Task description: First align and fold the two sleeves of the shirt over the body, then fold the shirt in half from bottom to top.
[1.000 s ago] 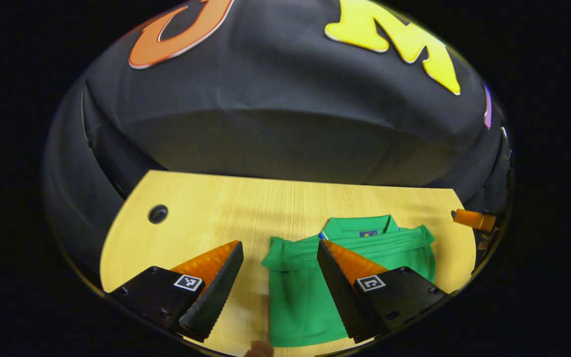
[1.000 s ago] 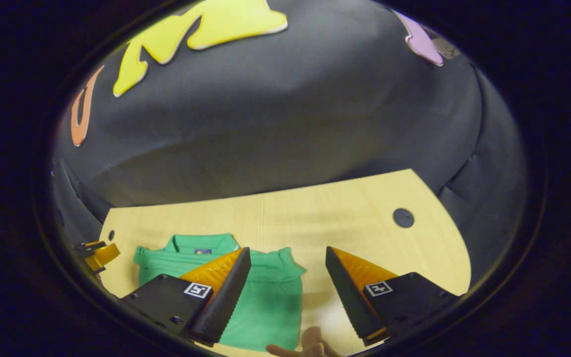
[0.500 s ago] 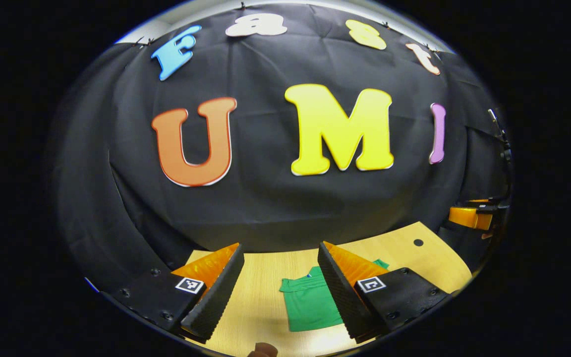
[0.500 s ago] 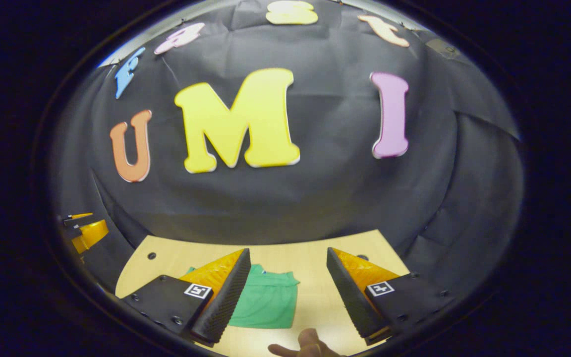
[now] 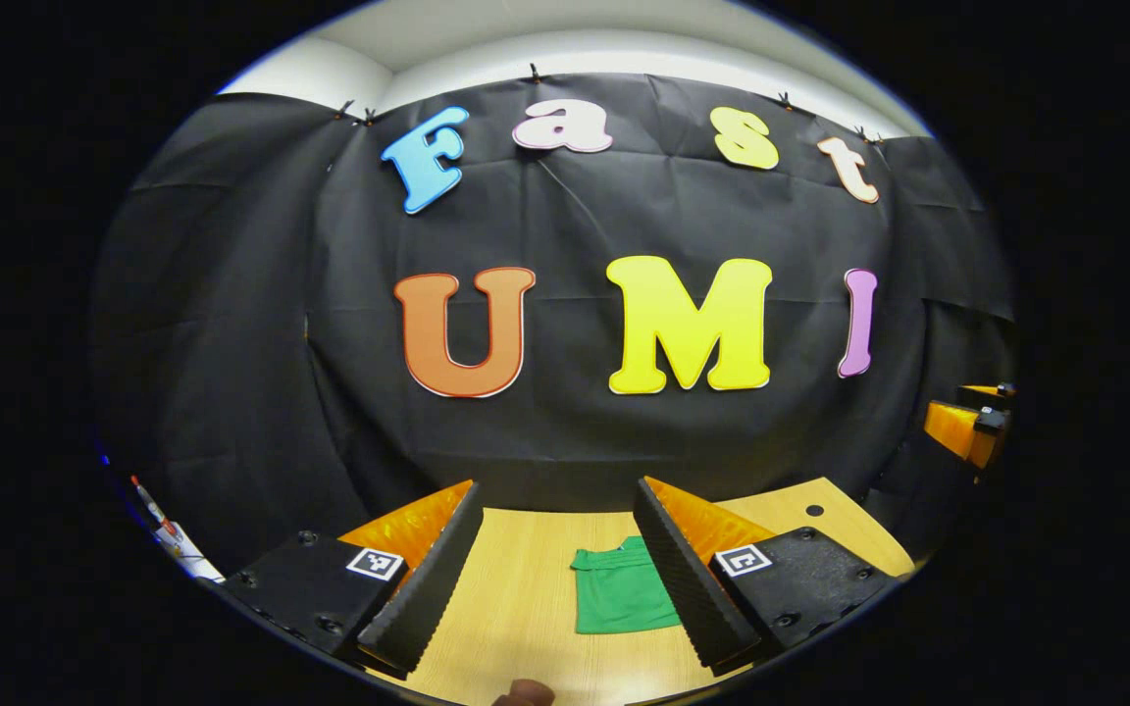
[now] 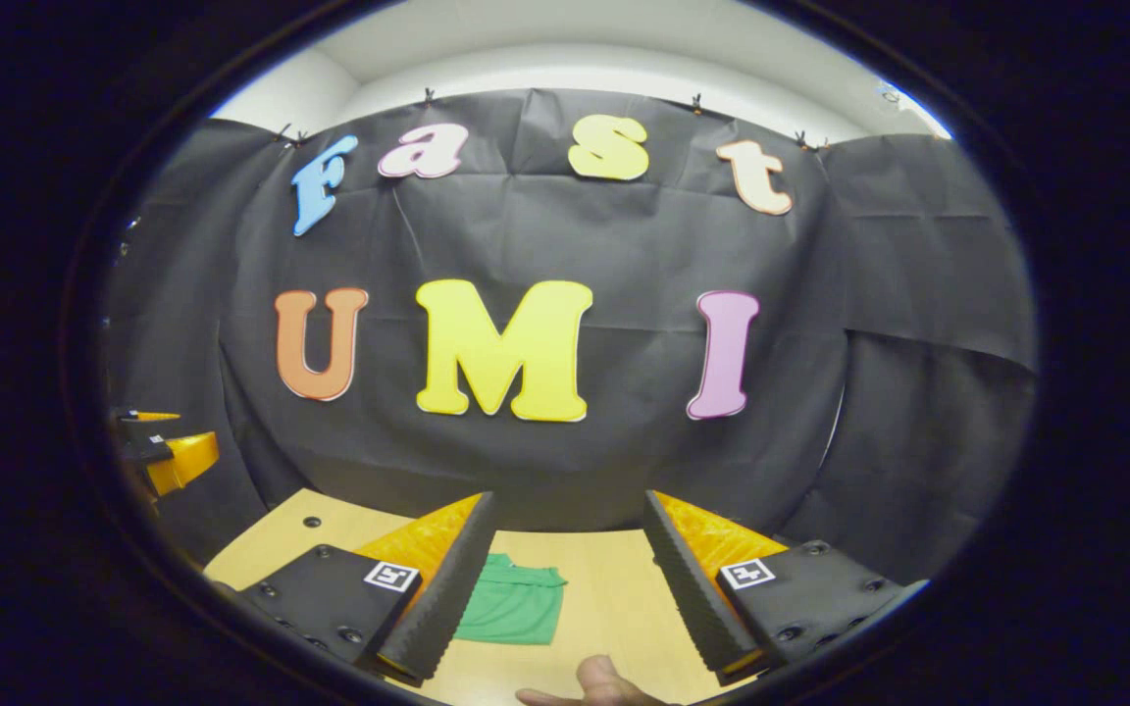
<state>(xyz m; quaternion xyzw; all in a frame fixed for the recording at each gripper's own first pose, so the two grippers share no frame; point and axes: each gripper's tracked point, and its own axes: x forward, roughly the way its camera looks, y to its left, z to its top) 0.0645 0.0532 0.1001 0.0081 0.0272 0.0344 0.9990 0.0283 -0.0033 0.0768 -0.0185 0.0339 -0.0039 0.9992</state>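
Grippers both stand wide apart at the jaws, holding nothing. Left gripper [image 5: 557, 549] is raised above the desk [image 5: 516, 598]; between its fingers lies the folded green shirt [image 5: 619, 593], flat on the wood, its right edge hidden behind the right finger. Right gripper [image 6: 567, 559] is likewise clear of the desk [image 6: 604, 579], the shirt [image 6: 511, 608] lying left of centre, partly covered by its left finger. Fingertip of a hand [image 6: 599, 681] is cut off at the bottom edge of the right gripper view. Fold detail on the shirt is too small to make out.
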